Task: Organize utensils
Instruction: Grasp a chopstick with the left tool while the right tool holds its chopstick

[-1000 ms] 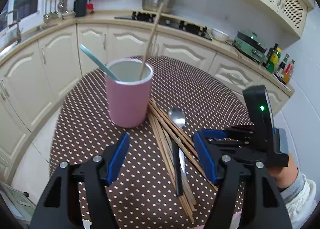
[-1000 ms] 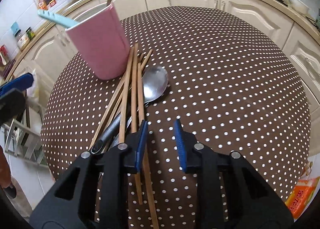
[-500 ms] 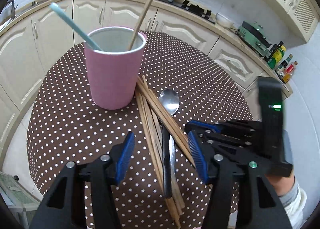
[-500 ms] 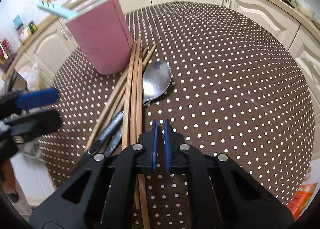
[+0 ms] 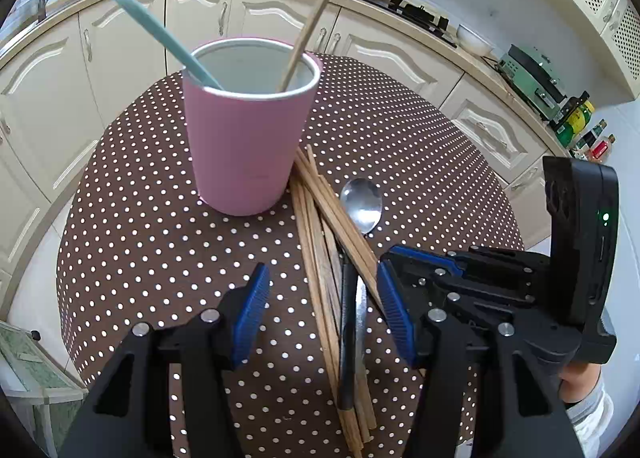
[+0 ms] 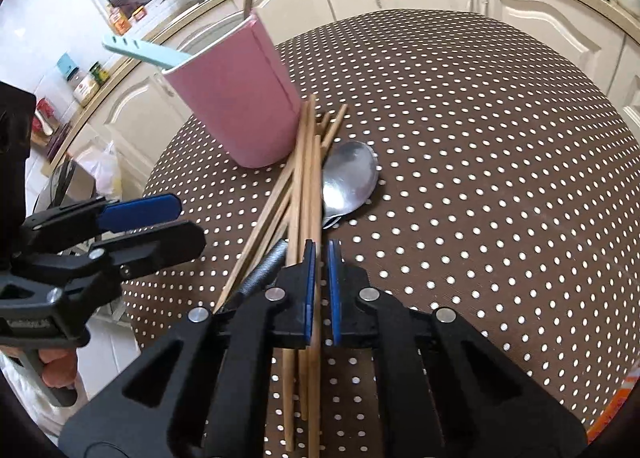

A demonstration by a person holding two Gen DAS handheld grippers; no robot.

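A pink cup [image 5: 248, 145] stands upright on the round table [image 5: 140, 225] with its brown polka-dot cloth. A light-blue utensil handle [image 5: 160, 31] leans out of it to the left and a single wooden chopstick [image 5: 320, 13] leans out to the right.

Just beside the cup's base lies a loose bundle of wooden chopsticks [image 6: 304, 177], their long axes running from the cup toward the cameras, tips fanned at the cup end. A metal spoon [image 6: 350, 175] lies alongside them, bowl up and pointing away, its dark handle running under the sticks.

The right tool [image 6: 321, 290] is pinched nearly closed on one chopstick of the bundle near its middle. The left tool [image 5: 320, 318] hangs over the near part of the bundle, jaws partly apart, straddling the sticks and the spoon handle without gripping anything.
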